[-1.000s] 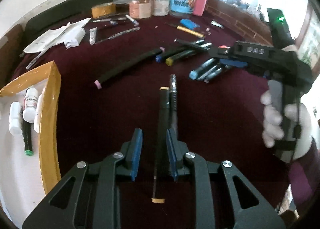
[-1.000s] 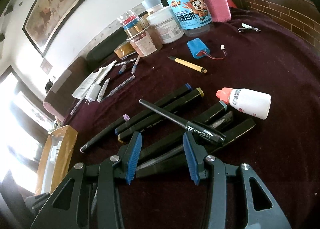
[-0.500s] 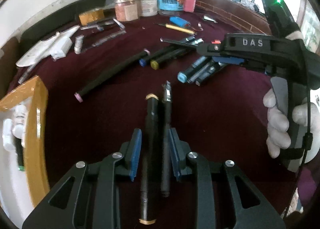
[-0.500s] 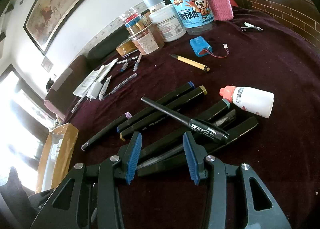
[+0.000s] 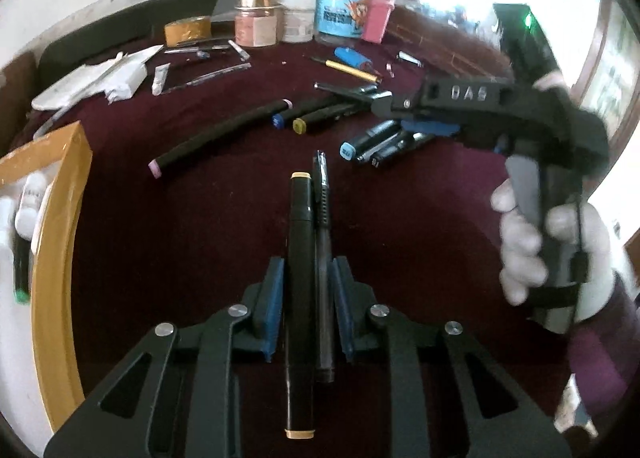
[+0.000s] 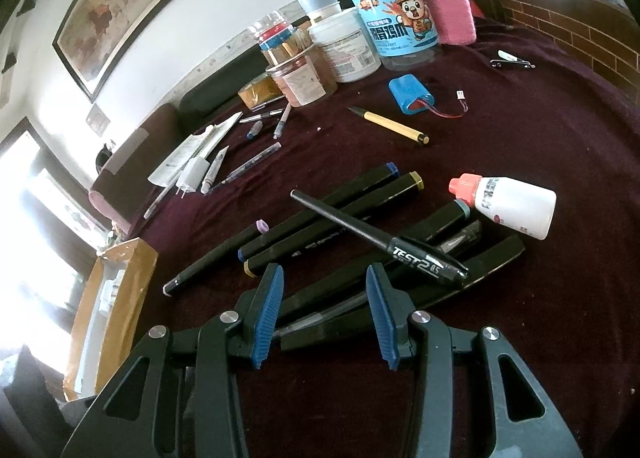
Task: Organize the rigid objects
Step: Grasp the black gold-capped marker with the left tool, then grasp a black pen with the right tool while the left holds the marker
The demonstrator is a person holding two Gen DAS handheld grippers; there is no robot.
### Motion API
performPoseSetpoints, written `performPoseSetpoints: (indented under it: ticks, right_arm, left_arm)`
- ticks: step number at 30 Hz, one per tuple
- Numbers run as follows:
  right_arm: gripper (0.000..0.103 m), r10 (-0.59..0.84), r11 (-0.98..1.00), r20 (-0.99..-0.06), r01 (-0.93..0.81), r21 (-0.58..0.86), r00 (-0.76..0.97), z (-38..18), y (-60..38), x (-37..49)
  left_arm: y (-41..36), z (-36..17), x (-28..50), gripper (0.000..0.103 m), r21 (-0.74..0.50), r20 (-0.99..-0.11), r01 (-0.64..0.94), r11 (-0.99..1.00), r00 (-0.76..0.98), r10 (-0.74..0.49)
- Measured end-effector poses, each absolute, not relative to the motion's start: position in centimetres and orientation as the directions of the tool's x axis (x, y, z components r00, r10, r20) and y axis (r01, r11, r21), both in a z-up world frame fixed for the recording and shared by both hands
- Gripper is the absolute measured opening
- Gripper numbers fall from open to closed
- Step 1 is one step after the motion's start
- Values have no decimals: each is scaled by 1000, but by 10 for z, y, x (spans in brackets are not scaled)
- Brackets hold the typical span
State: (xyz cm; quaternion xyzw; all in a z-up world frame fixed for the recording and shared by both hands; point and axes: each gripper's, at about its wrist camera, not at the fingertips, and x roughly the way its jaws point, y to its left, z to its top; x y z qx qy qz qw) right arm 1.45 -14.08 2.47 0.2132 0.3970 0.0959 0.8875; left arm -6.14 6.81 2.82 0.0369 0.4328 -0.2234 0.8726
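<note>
Left hand-held gripper (image 5: 306,278) is clamping two things side by side, jaws just closing in narrow: a black marker with gold ends (image 5: 300,258) and a dark pen (image 5: 323,242), both sticking forward over the maroon counter (image 5: 180,226). Right hand-held gripper (image 6: 322,298) is hanging part-open over a pile of black markers (image 6: 320,290); blue pads are not pressing on anything, markers are passing below and between them. A thin black pen (image 6: 376,234) is lying across the pile.

A white bottle with a red cap (image 6: 512,206) is touching the right end of the pile. More markers with blue and yellow caps (image 6: 332,210) are sitting just behind it. Further back, a yellow pen (image 6: 390,124), a blue battery pack (image 6: 412,94) and jars (image 6: 352,46) are crowding the far edge by the wall. A white charger and papers (image 6: 192,166) are lying far left.

A brown cardboard box (image 5: 56,258) is sitting at the counter's left edge, small bottles inside. A person's hand (image 5: 532,242) is gripping the right tool's handle, blocking the right side in the left wrist view. Bare cloth is lying between box and held markers, and right of the bottle toward the brick ledge (image 6: 568,30).
</note>
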Motion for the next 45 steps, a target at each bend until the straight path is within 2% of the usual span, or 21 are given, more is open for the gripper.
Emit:
performPoseSetpoints:
  ticks: [10, 15, 18, 28, 30, 31, 35, 45]
  right_arm:
    - [38, 310, 921, -663, -41, 388, 682, 32, -126, 8]
    - [39, 429, 870, -656, -90, 484, 621, 38, -113, -8]
    - [39, 464, 869, -684, -140, 474, 563, 37, -91, -16]
    - [39, 457, 886, -711, -203, 417, 534, 36, -54, -42]
    - [39, 446, 891, -716, -196, 408, 537, 36, -55, -44]
    - [39, 445, 892, -717, -195, 407, 536, 36, -55, -45]
    - [39, 436, 898, -726, -199, 393, 532, 37, -52, -49]
    - [39, 430, 901, -790, -261, 346, 438, 22, 7, -44]
  left_arm:
    - [106, 20, -63, 21, -214, -792, 318, 924, 497, -355]
    - [119, 26, -68, 22, -252, -773, 301, 920, 509, -379]
    - [119, 25, -69, 26, -214, -786, 298, 930, 513, -345]
    - [96, 27, -68, 26, -42, -806, 331, 943, 546, -228]
    - [92, 20, -65, 22, 1, -823, 337, 941, 535, -191]
    - [93, 19, -67, 14, 0, -808, 344, 939, 553, -203]
    - [106, 23, -73, 12, -67, -791, 316, 946, 561, -243]
    - [161, 72, -127, 12, -237, -653, 279, 931, 664, -365]
